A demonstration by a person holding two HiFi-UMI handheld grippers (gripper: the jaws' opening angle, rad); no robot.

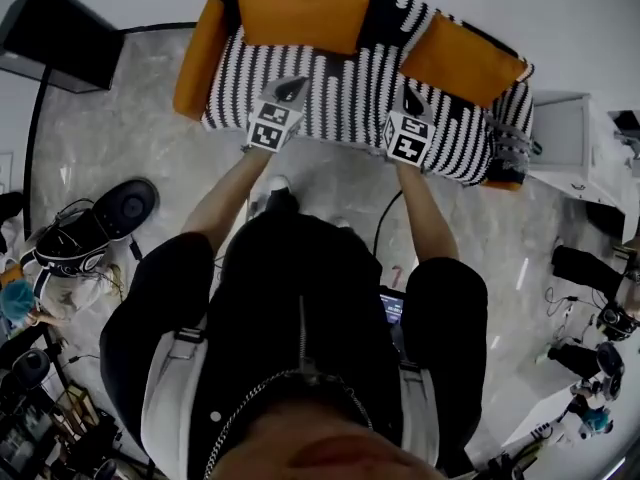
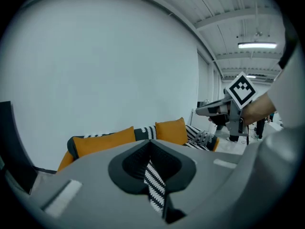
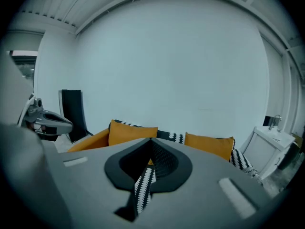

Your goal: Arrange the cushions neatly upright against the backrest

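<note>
Over by the sofa's front edge: both claws are out there, side by side but well apart.
Left claw (image 1: 290,90): clenched tight on a pinch of the striped throw (image 1: 350,98). In the left gripper view a strip of the black-and-white fabric runs right out from between the closed jaws.
Right claw (image 1: 412,100): same deal, jaws together on the throw, with a striped strip hanging out of them in the right gripper view.
Arms: both forearms (image 1: 225,203) are stretched forward from the body, roughly parallel. The claws point at the sofa (image 1: 195,58) and a bit downward, marker cubes (image 1: 272,126) facing up.
Left cushion (image 1: 300,13): orange, the wider one, standing against the backrest (image 1: 383,16) near the sofa's left arm.
Right cushion (image 1: 462,60): orange too, leaning on the backrest toward the right end, with a striped gap between it and the other one.
Contact with cushions: neither claw is touching one, they're both down at the seat front.
</note>
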